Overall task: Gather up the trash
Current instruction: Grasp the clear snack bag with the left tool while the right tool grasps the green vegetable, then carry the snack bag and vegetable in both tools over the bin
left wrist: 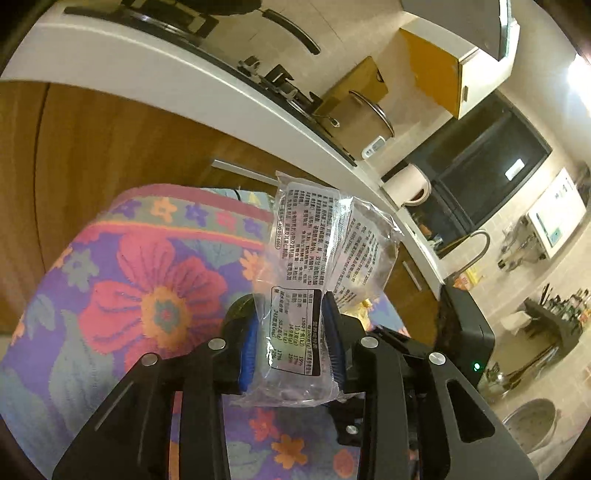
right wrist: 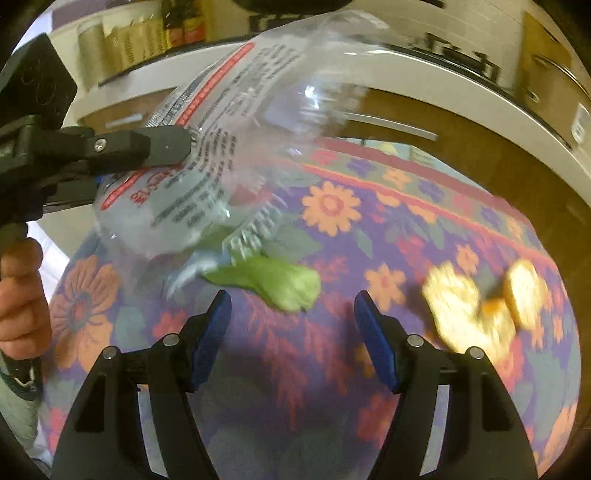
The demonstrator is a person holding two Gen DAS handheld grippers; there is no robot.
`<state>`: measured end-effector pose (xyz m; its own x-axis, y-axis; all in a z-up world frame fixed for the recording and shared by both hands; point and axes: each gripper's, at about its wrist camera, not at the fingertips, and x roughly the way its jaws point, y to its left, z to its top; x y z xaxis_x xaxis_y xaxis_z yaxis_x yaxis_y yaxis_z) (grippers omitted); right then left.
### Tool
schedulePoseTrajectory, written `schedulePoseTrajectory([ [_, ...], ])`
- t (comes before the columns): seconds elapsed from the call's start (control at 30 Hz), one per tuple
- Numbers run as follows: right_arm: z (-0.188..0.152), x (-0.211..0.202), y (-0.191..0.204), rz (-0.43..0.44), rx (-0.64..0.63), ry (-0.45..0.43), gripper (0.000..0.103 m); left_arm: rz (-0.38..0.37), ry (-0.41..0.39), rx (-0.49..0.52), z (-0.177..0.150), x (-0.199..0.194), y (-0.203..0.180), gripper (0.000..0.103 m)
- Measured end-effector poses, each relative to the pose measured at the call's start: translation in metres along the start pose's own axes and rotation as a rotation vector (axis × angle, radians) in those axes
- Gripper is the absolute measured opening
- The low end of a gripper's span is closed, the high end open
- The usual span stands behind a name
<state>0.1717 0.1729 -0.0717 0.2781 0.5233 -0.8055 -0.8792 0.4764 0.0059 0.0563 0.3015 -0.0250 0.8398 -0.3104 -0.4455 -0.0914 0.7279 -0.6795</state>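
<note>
Only the right wrist view shows the loose scraps on the flowered tablecloth [right wrist: 332, 229]: a green leafy piece [right wrist: 280, 284] just ahead of the right gripper [right wrist: 291, 325] and, further right, blurred yellow-orange bits [right wrist: 476, 306]. It also catches the left gripper [right wrist: 162, 144] from the side, reaching in with a hand [right wrist: 20, 299] on its grip. The left wrist view shows the clear printed wrapper [left wrist: 306, 266] standing up between the left gripper's [left wrist: 291, 343] blue-padded fingers [left wrist: 248, 347], which sit partly apart against its lower end (whether the pads press it or merely flank it cannot be told). The right gripper's fingers [right wrist: 376, 339] stand wide apart and hold nothing, hovering over the table. Behind runs a white kitchen counter [left wrist: 207, 77] over wood cabinet fronts, with a stove [left wrist: 155, 22], a kettle [left wrist: 406, 184] and a faucet [left wrist: 476, 247].
</note>
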Motion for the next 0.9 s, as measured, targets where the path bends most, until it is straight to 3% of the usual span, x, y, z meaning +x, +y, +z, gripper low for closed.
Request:
schedulePoseTrajectory([
  [0.2,0.015,0.019,-0.006,0.037,-0.011,0.033,0.064,0.001,-0.006,-0.013,0.0,0.0,0.006,0.029],
  [0.33,0.011,0.016,0.005,0.015,-0.053,0.018,0.035,0.003,-0.024,-0.05,0.002,-0.004,0.014,0.033],
  [0.5,0.0,0.005,0.007,0.007,-0.042,0.011,0.019,0.015,-0.035,-0.069,0.0,-0.012,0.018,0.034],
  [0.53,-0.005,0.001,0.008,0.006,-0.036,0.014,0.009,0.009,-0.04,-0.071,-0.001,-0.016,0.017,0.034],
  [0.7,-0.035,-0.024,0.013,-0.056,0.006,0.007,0.008,0.012,-0.059,-0.063,-0.005,-0.032,0.013,0.034],
  [0.9,-0.085,-0.082,0.002,-0.099,0.181,-0.04,0.008,0.018,-0.03,-0.033,-0.023,-0.037,0.004,0.032],
])
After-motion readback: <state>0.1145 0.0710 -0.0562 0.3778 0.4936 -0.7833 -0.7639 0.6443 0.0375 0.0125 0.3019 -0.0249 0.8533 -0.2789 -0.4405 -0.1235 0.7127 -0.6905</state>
